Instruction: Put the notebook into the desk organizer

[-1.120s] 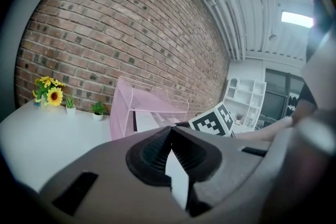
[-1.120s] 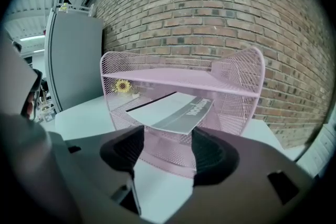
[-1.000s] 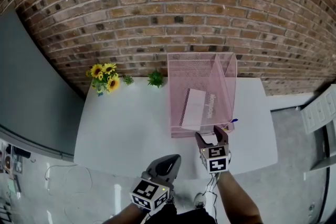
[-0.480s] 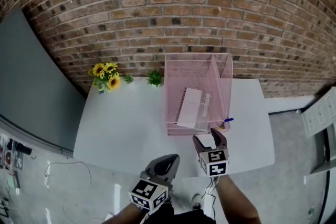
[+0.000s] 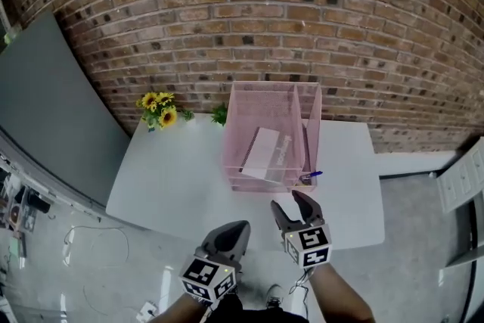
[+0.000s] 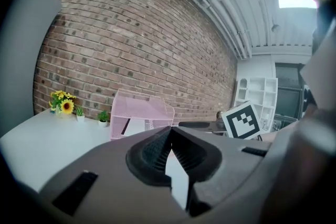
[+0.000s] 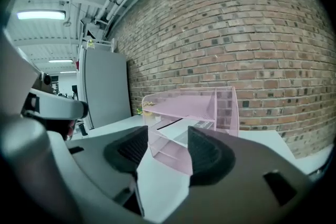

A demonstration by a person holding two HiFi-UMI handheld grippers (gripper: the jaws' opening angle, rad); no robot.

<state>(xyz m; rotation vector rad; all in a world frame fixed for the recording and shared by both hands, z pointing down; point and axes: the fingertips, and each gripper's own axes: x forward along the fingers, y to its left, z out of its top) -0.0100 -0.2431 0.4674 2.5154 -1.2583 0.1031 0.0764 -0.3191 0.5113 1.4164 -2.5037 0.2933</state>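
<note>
The pink mesh desk organizer point(image 5: 261, 88) stands on the white table point(image 5: 174, 178) against the brick wall. The white notebook point(image 5: 262, 153) lies slanted inside it, free of both grippers. My right gripper point(image 5: 286, 202) hovers just in front of the organizer over the table's near edge; its jaws stand apart and are closing, with nothing between them. From the right gripper view the organizer point(image 7: 189, 107) and the notebook point(image 7: 176, 130) lie straight ahead of that gripper point(image 7: 168, 139). My left gripper point(image 5: 240, 227) is shut and empty, low beside the right one, short of the table.
A blue pen point(image 5: 310, 175) lies at the organizer's front right corner. Sunflowers point(image 5: 160, 110) and a small green plant point(image 5: 219, 115) stand at the table's back left. A grey cabinet point(image 5: 45, 110) stands left of the table, and a white shelf unit point(image 5: 461, 178) is on the right.
My right gripper has drawn back from the organizer's front towards the table's near edge. The notebook stays in the organizer. The left gripper has kept its place.
</note>
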